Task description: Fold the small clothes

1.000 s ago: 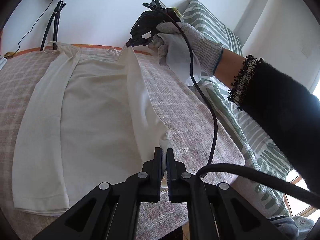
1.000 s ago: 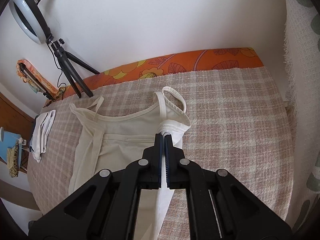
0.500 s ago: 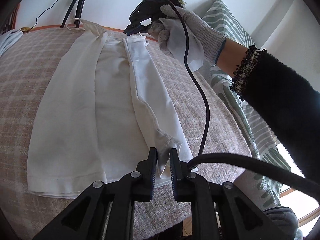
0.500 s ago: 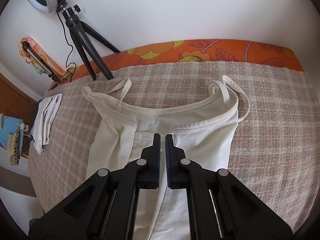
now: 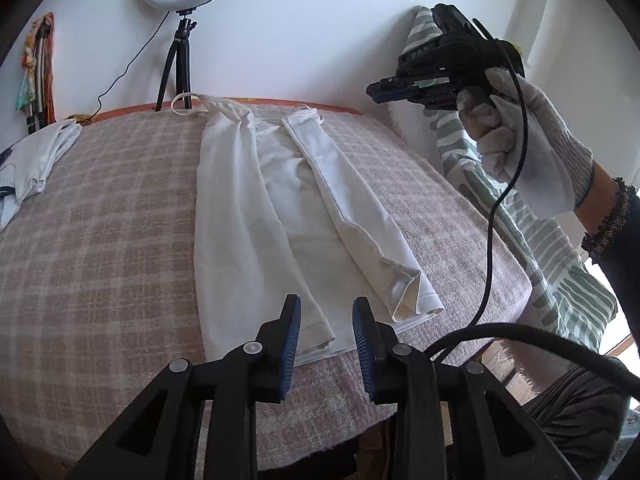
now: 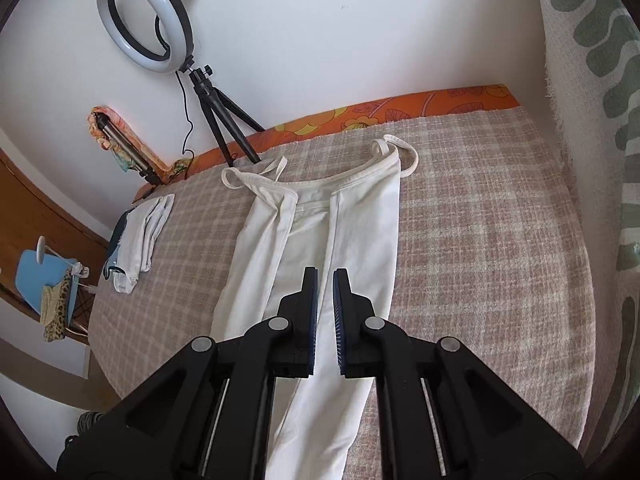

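A white strappy top (image 5: 280, 208) lies flat on the checked blanket (image 5: 100, 240), both long sides folded in toward its middle. It also shows in the right wrist view (image 6: 352, 240), straps toward the wall. My left gripper (image 5: 326, 312) is open and empty, just above the top's near hem. My right gripper (image 6: 325, 280) is slightly open and empty, raised above the top; in the left wrist view it (image 5: 376, 90) is held up at the right by a gloved hand.
A ring light on a tripod (image 6: 216, 120) stands at the far edge by the wall. Folded white clothes (image 6: 140, 236) lie at the left of the blanket. A striped green-white cloth (image 5: 540, 240) hangs at the right. The blanket's near edge (image 5: 320, 432) drops off.
Both grippers let go of the top's right side after laying it folded over the middle. Both have opened and pulled back; the right one has lifted away.
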Action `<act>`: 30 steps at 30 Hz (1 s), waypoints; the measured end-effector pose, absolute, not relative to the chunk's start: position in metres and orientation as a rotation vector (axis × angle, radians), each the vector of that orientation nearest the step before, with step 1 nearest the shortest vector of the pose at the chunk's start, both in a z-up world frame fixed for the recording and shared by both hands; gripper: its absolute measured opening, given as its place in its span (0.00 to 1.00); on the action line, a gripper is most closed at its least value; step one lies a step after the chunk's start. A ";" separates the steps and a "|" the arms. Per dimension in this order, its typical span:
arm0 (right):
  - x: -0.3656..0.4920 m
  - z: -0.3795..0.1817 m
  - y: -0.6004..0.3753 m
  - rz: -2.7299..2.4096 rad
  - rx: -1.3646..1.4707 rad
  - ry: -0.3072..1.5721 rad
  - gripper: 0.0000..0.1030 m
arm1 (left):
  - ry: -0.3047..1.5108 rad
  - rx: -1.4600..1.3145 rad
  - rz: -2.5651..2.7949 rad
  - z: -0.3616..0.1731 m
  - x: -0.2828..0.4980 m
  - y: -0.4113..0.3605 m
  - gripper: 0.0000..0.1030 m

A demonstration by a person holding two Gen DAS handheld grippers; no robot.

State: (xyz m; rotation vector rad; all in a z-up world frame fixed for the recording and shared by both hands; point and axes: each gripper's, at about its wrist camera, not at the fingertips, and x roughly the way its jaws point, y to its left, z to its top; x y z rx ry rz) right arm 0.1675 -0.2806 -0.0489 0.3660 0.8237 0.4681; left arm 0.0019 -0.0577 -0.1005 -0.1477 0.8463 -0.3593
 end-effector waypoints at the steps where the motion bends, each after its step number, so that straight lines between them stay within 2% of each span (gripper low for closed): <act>1: 0.151 -0.054 -0.282 0.468 0.374 0.826 0.08 | 0.852 -0.145 -0.352 -0.100 0.002 -0.051 0.27; 8: 0.067 -0.111 -0.259 0.505 0.380 0.911 0.08 | 0.894 -0.141 -0.355 -0.087 0.007 -0.008 0.29; 12: 0.046 -0.133 -0.234 0.500 0.309 0.954 0.08 | 0.884 -0.055 -0.338 -0.085 0.014 0.008 0.31; 20: 0.023 -0.161 -0.177 0.629 0.171 1.046 0.08 | 0.921 -0.123 -0.315 -0.112 0.027 0.032 0.32; 22: 0.017 -0.160 -0.181 0.619 0.173 1.033 0.08 | 0.948 -0.165 -0.330 -0.118 0.027 0.033 0.34; 25: 0.008 -0.150 -0.208 0.587 0.254 0.986 0.09 | 0.977 -0.216 -0.358 -0.126 0.027 0.033 0.43; 26: 0.004 -0.149 -0.219 0.555 0.272 0.965 0.13 | 0.987 -0.230 -0.364 -0.128 0.027 0.032 0.45; 28: -0.001 -0.149 -0.244 0.448 0.289 0.927 0.57 | 1.012 -0.250 -0.376 -0.134 0.028 0.031 0.45; 29: -0.003 -0.151 -0.255 0.415 0.314 0.913 0.62 | 1.026 -0.263 -0.382 -0.137 0.030 0.030 0.44; 30: -0.002 -0.156 -0.264 0.413 0.347 0.925 0.62 | 1.041 -0.277 -0.388 -0.140 0.031 0.029 0.42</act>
